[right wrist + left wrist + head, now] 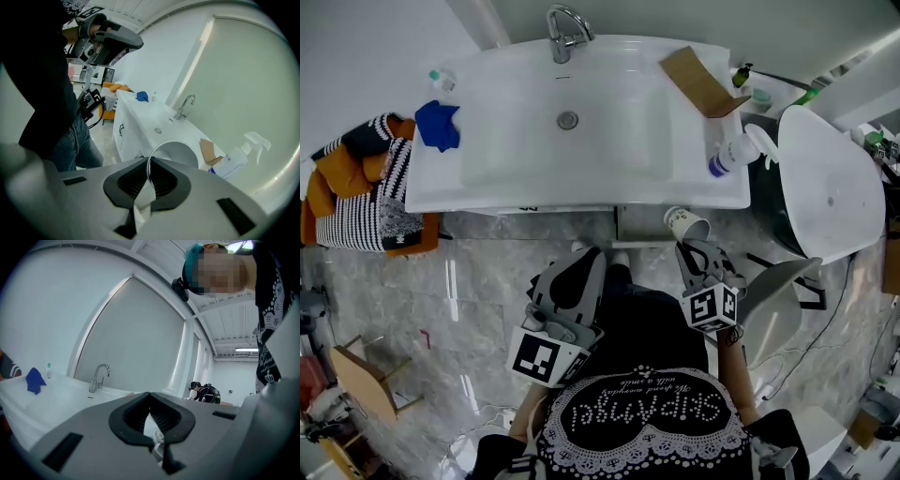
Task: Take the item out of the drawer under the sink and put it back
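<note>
My right gripper (694, 246) is shut on the rim of a white paper cup (686, 223), held tilted just in front of the sink cabinet's front edge (581, 210). In the right gripper view the cup (182, 153) sticks out past the jaws, and its rim is pinched between the pads of my right gripper (149, 165). The cabinet front with a dark handle (121, 130) shows below the white sink (534, 122). My left gripper (586, 261) hovers to the left of the right one, level, jaws together with nothing held; the left gripper view shows its tips (150, 397) meeting.
On the sink top lie a blue cloth (438, 124), a small bottle (442, 80), a brown cardboard piece (701, 82) and a spray bottle (733, 150); the faucet (565, 33) stands at the back. Striped and orange clothes (366, 183) sit left, a white rounded lid (828, 183) right.
</note>
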`<action>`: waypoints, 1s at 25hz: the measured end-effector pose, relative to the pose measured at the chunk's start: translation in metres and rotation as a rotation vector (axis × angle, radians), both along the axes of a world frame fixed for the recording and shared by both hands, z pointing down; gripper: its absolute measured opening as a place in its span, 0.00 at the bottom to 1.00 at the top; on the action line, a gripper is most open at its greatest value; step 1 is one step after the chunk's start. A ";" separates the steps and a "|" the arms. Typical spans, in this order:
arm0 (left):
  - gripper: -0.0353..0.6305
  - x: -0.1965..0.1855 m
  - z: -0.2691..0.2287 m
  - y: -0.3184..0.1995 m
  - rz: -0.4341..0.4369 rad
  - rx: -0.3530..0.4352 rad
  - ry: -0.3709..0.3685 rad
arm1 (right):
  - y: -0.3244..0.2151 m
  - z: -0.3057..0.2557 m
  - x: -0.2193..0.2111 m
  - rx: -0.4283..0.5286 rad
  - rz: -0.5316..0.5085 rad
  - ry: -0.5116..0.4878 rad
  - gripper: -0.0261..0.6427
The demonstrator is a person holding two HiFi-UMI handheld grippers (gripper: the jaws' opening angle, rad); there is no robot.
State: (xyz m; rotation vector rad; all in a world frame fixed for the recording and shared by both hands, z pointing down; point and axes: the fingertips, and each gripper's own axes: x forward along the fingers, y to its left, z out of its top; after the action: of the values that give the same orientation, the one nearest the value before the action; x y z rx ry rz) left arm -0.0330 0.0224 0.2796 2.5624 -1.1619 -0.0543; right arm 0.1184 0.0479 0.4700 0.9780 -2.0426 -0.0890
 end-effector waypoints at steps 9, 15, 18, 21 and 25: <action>0.06 -0.003 0.000 -0.001 -0.022 -0.006 0.004 | -0.001 0.030 -0.001 -0.060 -0.023 0.020 0.08; 0.06 0.000 0.003 -0.001 -0.029 -0.018 0.001 | 0.000 0.045 0.001 -0.090 -0.030 0.022 0.08; 0.06 0.000 0.005 -0.001 -0.029 -0.027 -0.007 | 0.000 0.051 0.002 -0.106 -0.034 0.022 0.08; 0.06 0.001 0.012 0.003 -0.006 -0.030 -0.036 | 0.000 0.060 0.002 -0.122 -0.046 0.025 0.08; 0.06 0.000 0.015 0.003 -0.013 -0.039 -0.035 | -0.003 0.070 -0.001 -0.139 -0.065 0.031 0.08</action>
State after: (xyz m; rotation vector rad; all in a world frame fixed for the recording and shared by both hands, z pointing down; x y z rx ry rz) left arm -0.0327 0.0255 0.2941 2.5319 -1.1806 0.0106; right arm 0.1176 0.0452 0.5402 0.8200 -2.0233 0.0037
